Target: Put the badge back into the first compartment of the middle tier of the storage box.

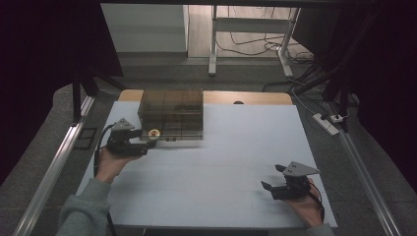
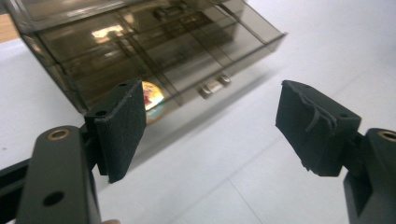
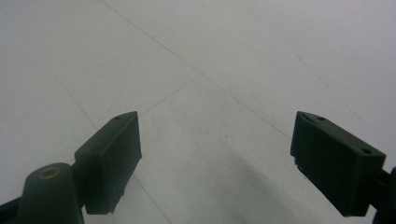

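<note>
High view: 1 smoked drawer box (image 1: 171, 113), 1 round disc (image 1: 154, 132), 2 tools — left (image 1: 147, 140), right (image 1: 272, 178) — both wide open, empty.

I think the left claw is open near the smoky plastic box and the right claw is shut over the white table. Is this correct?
Not quite. The right claw is open, not shut: the right gripper view shows its jaws wide apart with nothing between them above the white table. The rest is right: the left claw is open near the smoky plastic box.
</note>
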